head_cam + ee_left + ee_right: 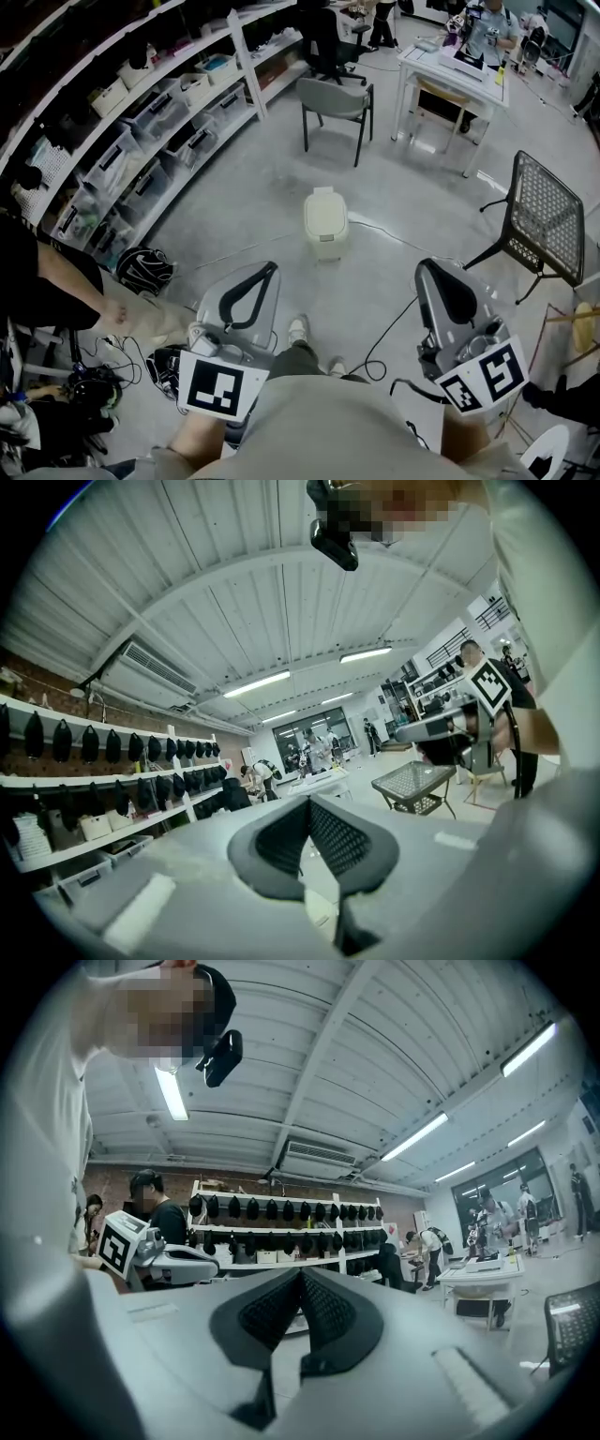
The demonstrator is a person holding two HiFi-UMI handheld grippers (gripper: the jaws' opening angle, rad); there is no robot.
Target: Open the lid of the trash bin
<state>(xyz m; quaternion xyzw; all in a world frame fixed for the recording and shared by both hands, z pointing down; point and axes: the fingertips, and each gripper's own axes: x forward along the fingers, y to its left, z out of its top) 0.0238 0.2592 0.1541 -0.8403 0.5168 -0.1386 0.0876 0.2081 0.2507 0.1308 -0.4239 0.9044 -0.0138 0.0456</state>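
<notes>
The trash bin is small and cream-coloured, and it stands on the grey floor ahead of me with its lid down. My left gripper and right gripper are held close to my body, well short of the bin and on either side of it. Each has its jaws shut, tips touching, with nothing between them. The left gripper and right gripper point up towards the room, so the bin does not show in either gripper view. Each gripper view catches the other gripper off to its side.
A grey chair stands beyond the bin. A black mesh chair is at the right and a white table at the far right. Shelves with boxes run along the left. A person's arm, a striped helmet and floor cables lie nearby.
</notes>
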